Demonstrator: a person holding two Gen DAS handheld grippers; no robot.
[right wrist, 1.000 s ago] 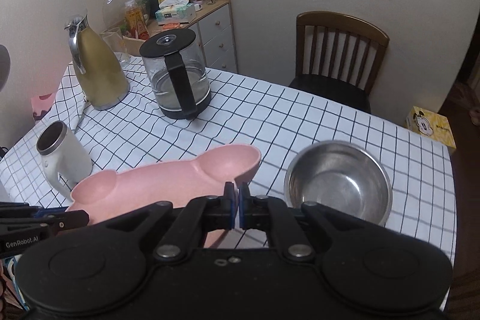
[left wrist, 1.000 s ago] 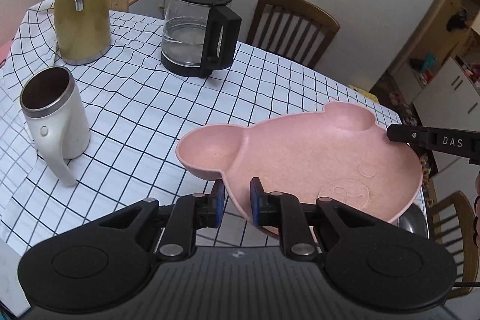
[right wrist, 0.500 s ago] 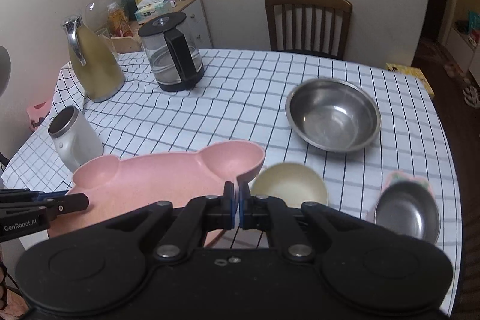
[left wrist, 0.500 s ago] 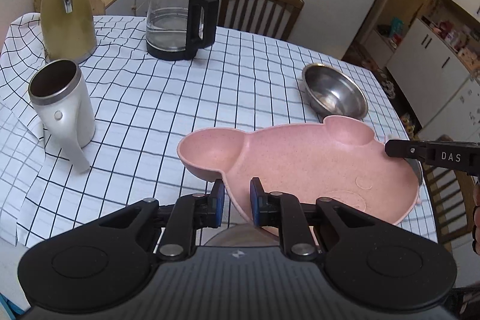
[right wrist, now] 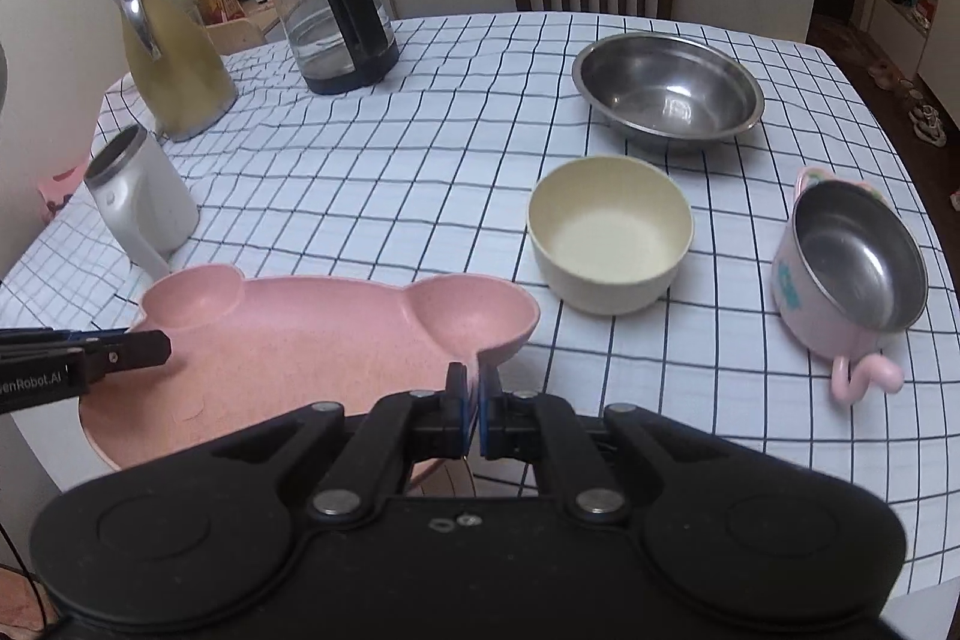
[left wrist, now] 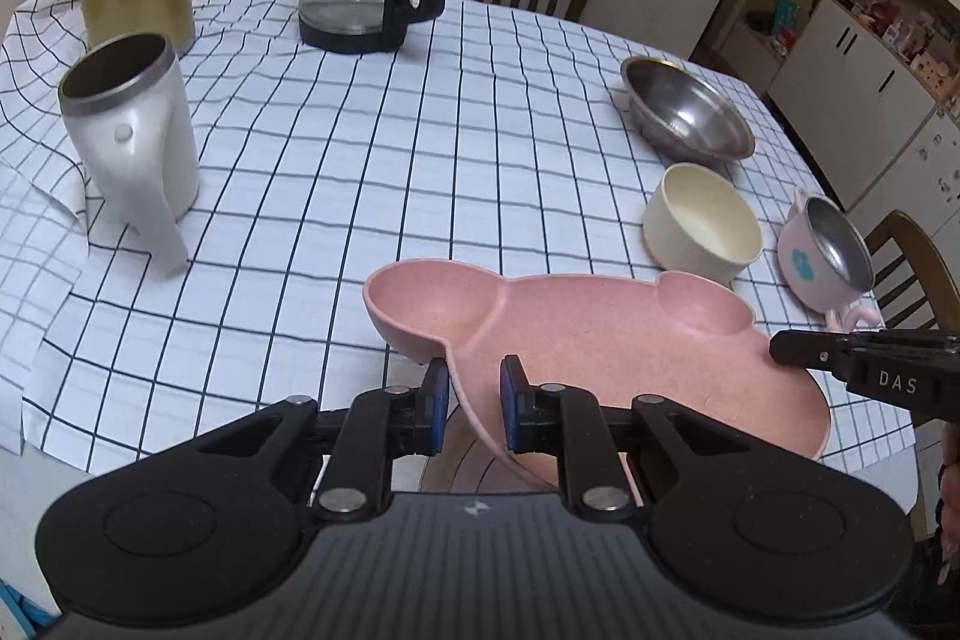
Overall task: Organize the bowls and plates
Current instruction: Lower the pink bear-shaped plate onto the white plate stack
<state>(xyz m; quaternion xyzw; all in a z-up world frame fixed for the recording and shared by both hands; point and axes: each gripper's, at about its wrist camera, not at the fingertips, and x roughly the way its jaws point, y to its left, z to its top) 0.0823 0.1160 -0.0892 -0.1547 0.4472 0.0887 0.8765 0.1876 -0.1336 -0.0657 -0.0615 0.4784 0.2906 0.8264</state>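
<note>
Pink bear-shaped plate (left wrist: 600,340) hangs above the near edge of the bench (left wrist: 372,148), carried from both sides. The left hand-held gripper (left wrist: 471,397) pinches its rim below one ear; the right hand-held gripper (right wrist: 473,409) is pressed together on the rim below the other ear. This looks like the carrying step. A cream bowl (right wrist: 609,235), steel bowl (right wrist: 666,85) and pink-sided cup (right wrist: 852,268) stand apart beyond. Next, the plate probably needs level lowering onto a bare patch, both grips loosening together.
</note>
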